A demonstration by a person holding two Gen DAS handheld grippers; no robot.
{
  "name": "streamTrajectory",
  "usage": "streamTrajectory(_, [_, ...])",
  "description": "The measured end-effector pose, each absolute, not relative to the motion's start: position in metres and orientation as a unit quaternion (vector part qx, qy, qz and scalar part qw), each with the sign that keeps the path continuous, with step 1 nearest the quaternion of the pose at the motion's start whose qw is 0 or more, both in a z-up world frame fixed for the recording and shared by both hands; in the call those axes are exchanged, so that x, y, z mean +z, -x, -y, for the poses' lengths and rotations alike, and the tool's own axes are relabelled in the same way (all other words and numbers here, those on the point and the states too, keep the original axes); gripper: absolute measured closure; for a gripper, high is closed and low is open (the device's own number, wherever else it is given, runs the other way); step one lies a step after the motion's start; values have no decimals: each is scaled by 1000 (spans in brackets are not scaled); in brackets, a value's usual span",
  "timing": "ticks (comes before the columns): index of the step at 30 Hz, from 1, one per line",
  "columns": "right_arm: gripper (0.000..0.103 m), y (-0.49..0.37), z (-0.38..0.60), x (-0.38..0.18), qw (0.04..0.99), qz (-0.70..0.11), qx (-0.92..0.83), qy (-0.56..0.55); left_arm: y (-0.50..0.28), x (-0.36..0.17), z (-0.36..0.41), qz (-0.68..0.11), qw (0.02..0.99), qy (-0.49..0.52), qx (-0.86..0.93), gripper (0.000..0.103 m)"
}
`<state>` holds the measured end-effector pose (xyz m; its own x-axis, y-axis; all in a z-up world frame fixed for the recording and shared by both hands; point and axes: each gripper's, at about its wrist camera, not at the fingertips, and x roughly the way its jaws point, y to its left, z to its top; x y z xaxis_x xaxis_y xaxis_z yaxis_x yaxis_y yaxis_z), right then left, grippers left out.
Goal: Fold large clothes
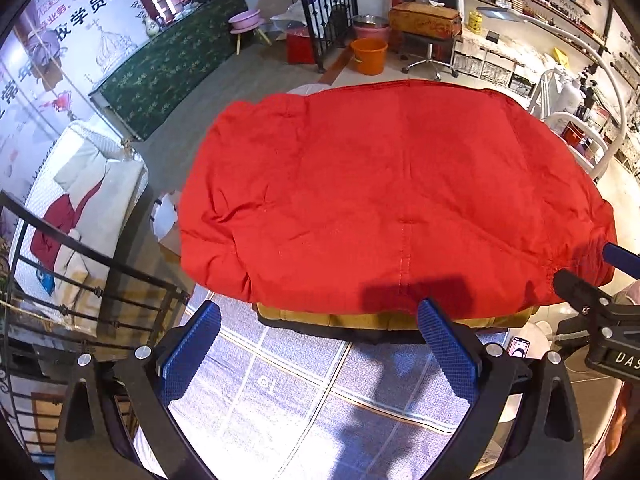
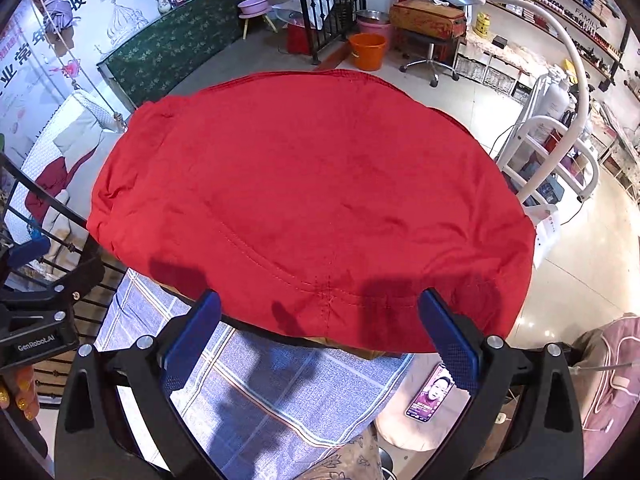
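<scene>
Here, garment: a large red garment (image 1: 392, 200) lies spread flat over the table, wrinkled, with a stitched seam running toward its near edge.
Beneath: a yellow-brown layer (image 1: 360, 318) peeks out from under the red hem; whether it is lining or a separate piece I cannot tell.
Cloth: a blue-and-white checked cloth (image 1: 288, 392) covers the near part of the table, in front of the garment.
Left gripper (image 1: 320, 340): fingers spread wide apart, nothing between them, hovering over the checked cloth just short of the red hem.
Right gripper (image 2: 320, 328): fingers likewise well apart and holding nothing; its blue pads (image 2: 450, 340) sit at the garment's near edge, throwing shadows on the red fabric.
Neighbours: from the left camera the right gripper shows at the far right, beside the garment's corner.
Phone: a phone (image 2: 432, 394) with a lit screen lies on a pale cushion near the right gripper.
Background: an orange bucket (image 2: 368, 50) stands on the floor beyond the table.
</scene>
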<state>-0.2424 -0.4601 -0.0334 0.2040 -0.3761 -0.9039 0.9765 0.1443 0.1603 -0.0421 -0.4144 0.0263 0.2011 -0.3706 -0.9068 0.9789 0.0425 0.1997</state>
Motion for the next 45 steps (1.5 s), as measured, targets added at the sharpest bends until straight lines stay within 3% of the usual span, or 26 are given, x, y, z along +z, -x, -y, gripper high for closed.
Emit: streamTrajectory(45, [6,239,454,-31,652,-387,-528,-382,34,14,404,-356,646,-454,-501,6])
